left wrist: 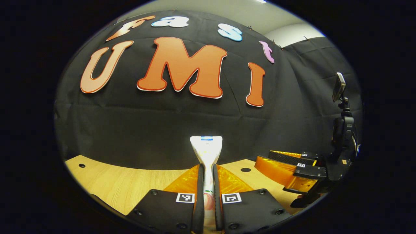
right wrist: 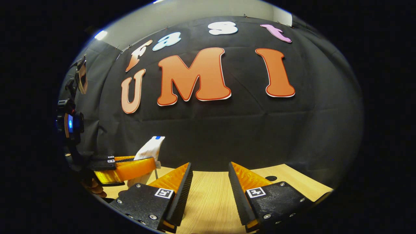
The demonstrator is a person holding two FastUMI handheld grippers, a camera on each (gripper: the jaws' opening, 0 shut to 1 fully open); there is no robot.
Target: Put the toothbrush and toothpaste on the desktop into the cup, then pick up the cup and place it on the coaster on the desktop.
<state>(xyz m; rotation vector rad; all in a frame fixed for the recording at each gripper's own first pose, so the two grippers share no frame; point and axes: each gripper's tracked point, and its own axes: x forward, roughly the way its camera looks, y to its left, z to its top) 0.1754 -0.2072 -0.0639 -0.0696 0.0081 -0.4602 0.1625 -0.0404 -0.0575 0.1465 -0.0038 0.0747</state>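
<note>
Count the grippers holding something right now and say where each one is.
1. The left gripper has its jaws shut on the toothpaste tube, held upright above the desktop. The right gripper has open jaws, with nothing between them.

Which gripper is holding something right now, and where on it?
Left gripper clamps the toothpaste tube around its lower body, crimped end up. Right gripper is open, empty.

Your left gripper (left wrist: 208, 195) — black finger mounts with round screws, each carrying a small square black-and-white marker. Your right gripper (right wrist: 209, 191) matches: ribbed inner faces, same markers, silver screws. In the right gripper view your left unit carries a phone-like device (right wrist: 81, 76) on a black mount.
</note>
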